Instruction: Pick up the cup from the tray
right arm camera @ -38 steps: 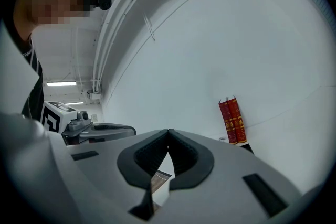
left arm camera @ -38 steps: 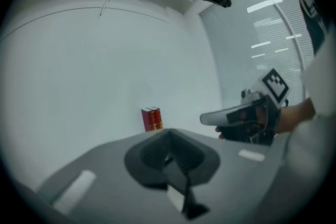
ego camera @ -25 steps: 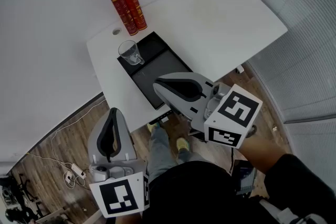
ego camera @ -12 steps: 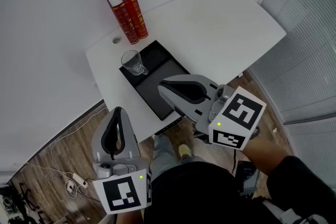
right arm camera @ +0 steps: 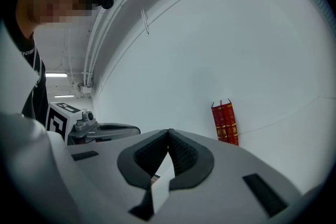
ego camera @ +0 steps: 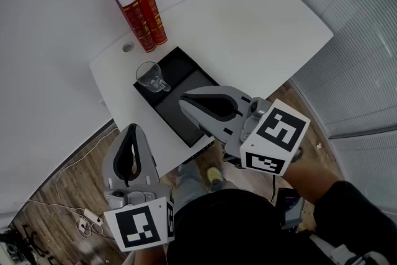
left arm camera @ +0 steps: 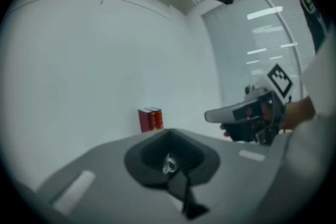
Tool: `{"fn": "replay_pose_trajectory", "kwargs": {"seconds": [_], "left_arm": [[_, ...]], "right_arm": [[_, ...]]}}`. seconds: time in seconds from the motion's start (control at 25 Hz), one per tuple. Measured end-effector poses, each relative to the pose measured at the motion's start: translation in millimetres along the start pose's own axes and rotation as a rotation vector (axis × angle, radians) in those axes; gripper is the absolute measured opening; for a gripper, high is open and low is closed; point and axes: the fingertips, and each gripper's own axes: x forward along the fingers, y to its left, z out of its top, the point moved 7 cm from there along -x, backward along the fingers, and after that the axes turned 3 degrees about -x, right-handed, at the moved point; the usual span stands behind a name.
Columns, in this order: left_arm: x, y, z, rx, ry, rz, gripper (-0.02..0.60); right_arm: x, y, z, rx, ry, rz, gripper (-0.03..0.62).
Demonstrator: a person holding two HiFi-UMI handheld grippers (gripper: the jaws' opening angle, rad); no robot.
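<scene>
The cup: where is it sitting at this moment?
In the head view, the clear cup stands upright inside the black tray, at the tray's upper-left end, the one nearest the two red books on the white table.

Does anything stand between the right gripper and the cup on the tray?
Nothing visible does. Only bare tray shows between the right gripper, jaws shut, and the cup in the tray's far corner. The books stand beyond the tray, off that line.
</scene>
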Motion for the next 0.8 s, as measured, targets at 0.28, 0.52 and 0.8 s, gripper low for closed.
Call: {"fn": "replay_pose_trajectory", "kwargs": {"seconds": [0.28,0.52,0.8], "left_arm": [[20.6,11.8,-3.1,0.012,0.007,-0.032,0.002],[37.2,25.0,-0.1,0.019,0.002,-0.045,0.002],[48.5,37.9,2.7,0.022,-0.003,-0.062,0.002]], "right_arm": [[14.8,-10.5,-0.5,0.012,0.015,-0.015,0.014],[28.6,-20.8,6.5,0.006,0.006,-0.035,0.014],[39.0,-25.6,16.1,-0.004,-0.004,-0.059,0.014]]}}
